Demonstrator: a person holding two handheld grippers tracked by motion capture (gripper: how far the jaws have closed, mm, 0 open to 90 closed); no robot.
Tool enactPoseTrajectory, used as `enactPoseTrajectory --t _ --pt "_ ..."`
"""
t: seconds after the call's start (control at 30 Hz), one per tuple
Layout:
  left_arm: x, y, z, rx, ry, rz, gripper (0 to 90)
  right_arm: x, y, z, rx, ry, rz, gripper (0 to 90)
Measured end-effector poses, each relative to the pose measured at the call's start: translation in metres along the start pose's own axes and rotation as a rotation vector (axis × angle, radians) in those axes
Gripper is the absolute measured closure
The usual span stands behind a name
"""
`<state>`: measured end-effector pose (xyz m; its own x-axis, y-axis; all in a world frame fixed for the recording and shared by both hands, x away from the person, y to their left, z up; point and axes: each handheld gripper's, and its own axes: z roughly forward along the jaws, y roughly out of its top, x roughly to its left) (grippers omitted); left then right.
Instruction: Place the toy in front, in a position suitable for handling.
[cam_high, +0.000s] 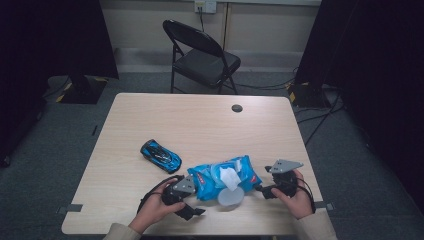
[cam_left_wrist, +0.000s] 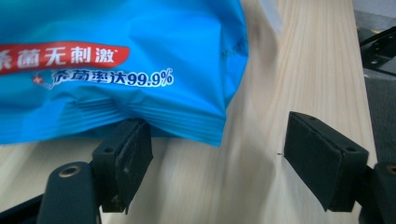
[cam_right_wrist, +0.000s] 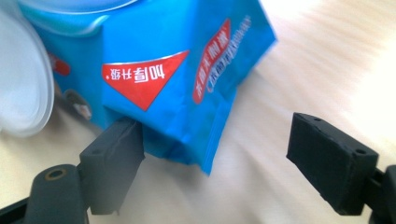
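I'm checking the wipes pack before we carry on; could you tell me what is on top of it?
On top of the blue wipes pack a white wipe sticks up from its opening, and the round lid hangs open toward the table edge. The wipes left inside are hidden by the wrapper.

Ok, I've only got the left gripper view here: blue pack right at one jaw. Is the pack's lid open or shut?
Observer: Open. In the high view the round lid is flipped toward the person and a white wipe sticks up from the wipes pack.
Operator: Where's the other gripper?
Observer: The right gripper is at the pack's opposite end, jaws apart; in its own view the pack's corner lies beside one jaw, not pinched.
Operator: Anything else on the table?
Observer: A blue toy car, beyond the left gripper and clear of the pack.
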<state>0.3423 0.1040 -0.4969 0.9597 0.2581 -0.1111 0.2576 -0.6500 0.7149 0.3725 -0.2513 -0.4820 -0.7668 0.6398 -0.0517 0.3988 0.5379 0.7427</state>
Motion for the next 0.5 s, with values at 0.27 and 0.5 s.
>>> enactPoseTrajectory --t 0.27,0.5 --pt "0.005 0.024 0.026 0.011 -0.023 0.031 23.5 -0.029 -0.004 -0.005 0.004 -0.076 0.061 20.2" --pt "-0.001 0.037 0.042 0.010 -0.035 0.056 22.8 -0.009 -0.008 -0.034 -0.018 -0.077 0.071 17.7"
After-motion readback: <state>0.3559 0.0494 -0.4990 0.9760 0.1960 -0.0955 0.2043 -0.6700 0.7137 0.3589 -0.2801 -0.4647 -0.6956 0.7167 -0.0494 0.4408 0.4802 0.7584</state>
